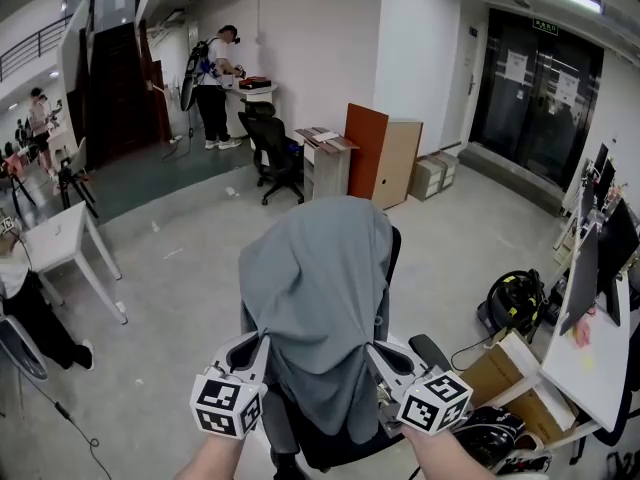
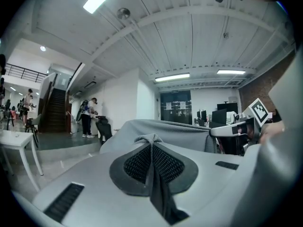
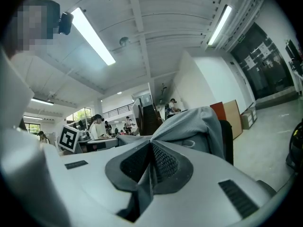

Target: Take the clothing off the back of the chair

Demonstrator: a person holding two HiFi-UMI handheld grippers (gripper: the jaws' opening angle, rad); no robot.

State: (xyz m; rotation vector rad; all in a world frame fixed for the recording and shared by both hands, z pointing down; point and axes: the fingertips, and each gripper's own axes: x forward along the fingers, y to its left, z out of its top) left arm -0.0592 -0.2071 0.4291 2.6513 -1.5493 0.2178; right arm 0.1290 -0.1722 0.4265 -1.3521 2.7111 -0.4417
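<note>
We hold the left gripper [image 1: 263, 343] and right gripper [image 1: 373, 349] each clamped on a fold of the grey garment [image 1: 325, 298], which drapes over the back of the chair [image 1: 394, 251], one gripper at either side of it.

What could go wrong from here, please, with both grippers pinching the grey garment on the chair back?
The left gripper and right gripper each clamp only a thin fold of the grey garment, so it may slip free. The garment drapes over the top of the chair back, so it could snag there and drag it over.
</note>
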